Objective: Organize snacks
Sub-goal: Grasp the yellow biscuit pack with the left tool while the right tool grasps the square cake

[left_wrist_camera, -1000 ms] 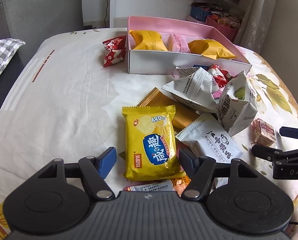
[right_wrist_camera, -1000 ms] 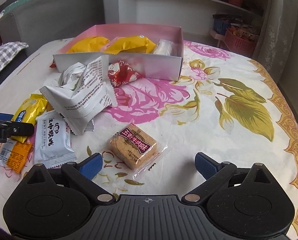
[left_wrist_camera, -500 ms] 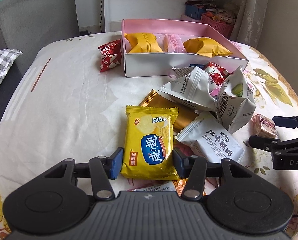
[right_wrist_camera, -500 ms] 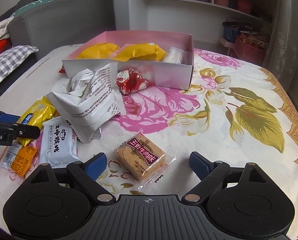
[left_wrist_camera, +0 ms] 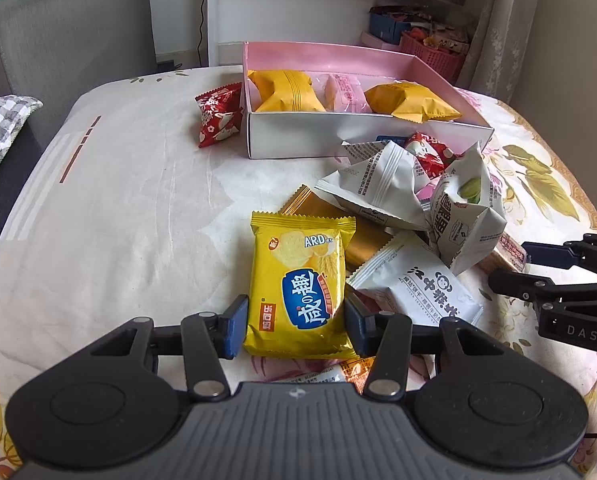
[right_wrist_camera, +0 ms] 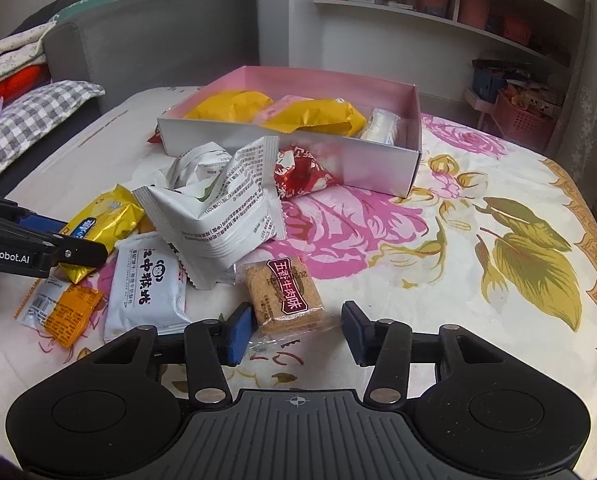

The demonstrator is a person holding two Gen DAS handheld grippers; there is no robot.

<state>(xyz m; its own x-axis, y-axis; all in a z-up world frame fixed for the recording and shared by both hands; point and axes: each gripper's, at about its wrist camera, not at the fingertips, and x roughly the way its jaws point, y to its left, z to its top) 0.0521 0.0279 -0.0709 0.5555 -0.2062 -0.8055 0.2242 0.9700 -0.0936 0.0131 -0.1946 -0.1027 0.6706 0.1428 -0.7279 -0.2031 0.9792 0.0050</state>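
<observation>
I judge this to be the pick-up step, done with both hands at once: each of my tongs is set around a packet that has yet to go into the pink box [left_wrist_camera: 362, 140], which stands at the far side of the cloth-covered counter [left_wrist_camera: 130, 216] and already holds two orange pouches and a pale pink packet. My left tongs [left_wrist_camera: 294, 326] are partly open and straddle the lower end of the yellow cracker packet [left_wrist_camera: 298, 284]; the blue pads sit just beside its two long edges, and I cannot tell whether they press on the foil or only flank it. The packet lies flat on the counter, overlapping a gold wrapper [left_wrist_camera: 338, 224] and a white monkey-print packet [left_wrist_camera: 418, 288]. My right tongs [right_wrist_camera: 294, 330] are open a little wider around the brown beef-flavour cake [right_wrist_camera: 288, 296] in its clear wrap; the left pad is at the wrapper's edge, while the right pad stands apart from it. Neither packet is lifted. The next move, as I see it, calls for squeezing both pairs shut on the packet bodies rather than the slippery sealed edges, then raising them clear of the crumpled white bags [right_wrist_camera: 222, 208] before carrying them over the box wall. The cake sits off-centre in my right tongs, so I would shift slightly left before closing.
</observation>
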